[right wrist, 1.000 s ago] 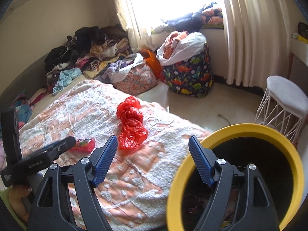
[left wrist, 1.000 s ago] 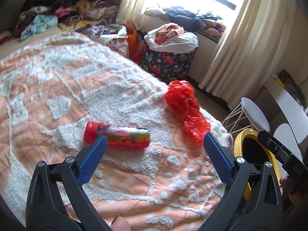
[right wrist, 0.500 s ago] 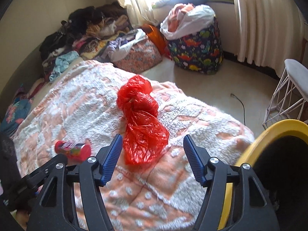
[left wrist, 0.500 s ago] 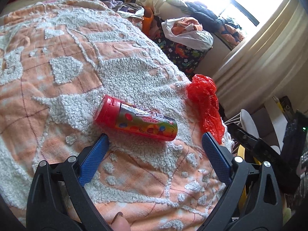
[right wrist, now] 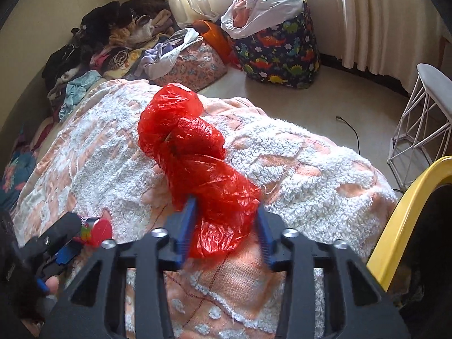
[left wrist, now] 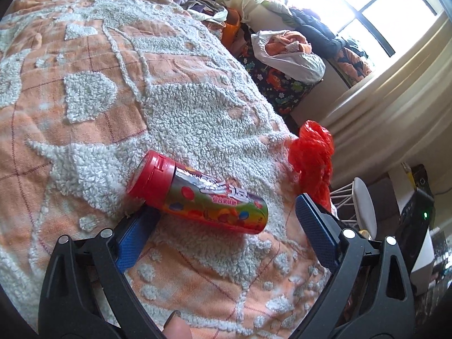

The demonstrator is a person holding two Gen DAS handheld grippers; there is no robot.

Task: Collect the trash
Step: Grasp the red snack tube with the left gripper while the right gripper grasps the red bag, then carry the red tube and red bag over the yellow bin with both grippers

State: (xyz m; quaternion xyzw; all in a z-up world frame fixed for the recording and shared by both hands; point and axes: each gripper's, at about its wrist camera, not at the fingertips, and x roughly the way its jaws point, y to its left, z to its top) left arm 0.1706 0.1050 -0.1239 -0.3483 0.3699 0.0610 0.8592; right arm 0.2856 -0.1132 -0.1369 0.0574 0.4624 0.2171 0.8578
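A bed fills most of both views, covered by an orange and white tufted blanket [left wrist: 175,107] with raised fluffy patches.

Past the foot of the bed, a dark fabric hamper printed with dinosaurs [right wrist: 279,48] stands on the floor under a bright window, with clothes and a white bag piled on top of it. A heap of clothes [right wrist: 113,42] lies against the far wall. A white wire-legged stool [right wrist: 423,113] stands by the curtain, and the yellow rim of a black bin [right wrist: 404,220] shows at the right edge of the right wrist view, just beside the bed.

A crumpled red plastic bag [right wrist: 197,169] lies on the blanket near the bed's corner. The right gripper [right wrist: 226,226] has its two blue-padded fingers on either side of the bag's near end, the pads close against the plastic; whether they are pressing it tight cannot be told.

A candy tube [left wrist: 197,197] with a red cap and colourful label lies on its side on the blanket, well to the left of the bag. The left gripper [left wrist: 226,223] has its fingers wide apart. The tube lies across the gap between them, its capped end just over the left finger [left wrist: 132,240], its other end short of the right finger.
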